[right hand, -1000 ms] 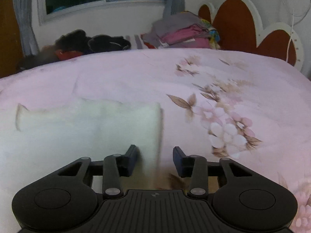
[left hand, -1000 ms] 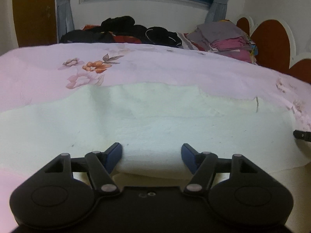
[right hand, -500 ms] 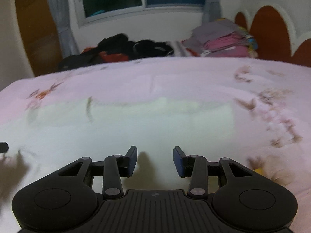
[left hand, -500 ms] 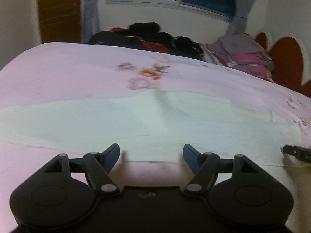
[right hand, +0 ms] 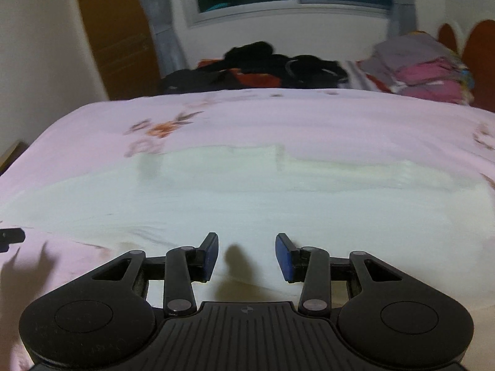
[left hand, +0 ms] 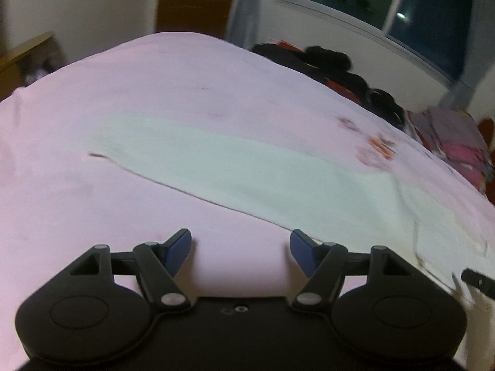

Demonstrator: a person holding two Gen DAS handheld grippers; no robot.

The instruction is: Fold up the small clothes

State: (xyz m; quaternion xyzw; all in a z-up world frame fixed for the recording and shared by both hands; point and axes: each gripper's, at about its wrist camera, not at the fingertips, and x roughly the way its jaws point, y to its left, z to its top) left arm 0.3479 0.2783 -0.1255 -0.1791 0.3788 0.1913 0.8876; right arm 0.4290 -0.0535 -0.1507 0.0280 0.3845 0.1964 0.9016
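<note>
Spread flat on the pink bedsheet (left hand: 92,216): pale garment (right hand: 247,198), its near edge under the right gripper (right hand: 247,255), jaws apart and empty. Left gripper (left hand: 240,252) likewise agape, over bare sheet beside the cloth's edge. Swung leftward since half a second ago, off the cloth.

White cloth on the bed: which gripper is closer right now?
Right. The right gripper hangs over the white cloth; the left gripper is over bare pink sheet, short of the cloth's near edge.

A pale white-green cloth (right hand: 247,191) lies mid-frame on a pink bedsheet (right hand: 309,117) with orange-brown flowers; blue pads (right hand: 283,255) tip black fingers.
</note>
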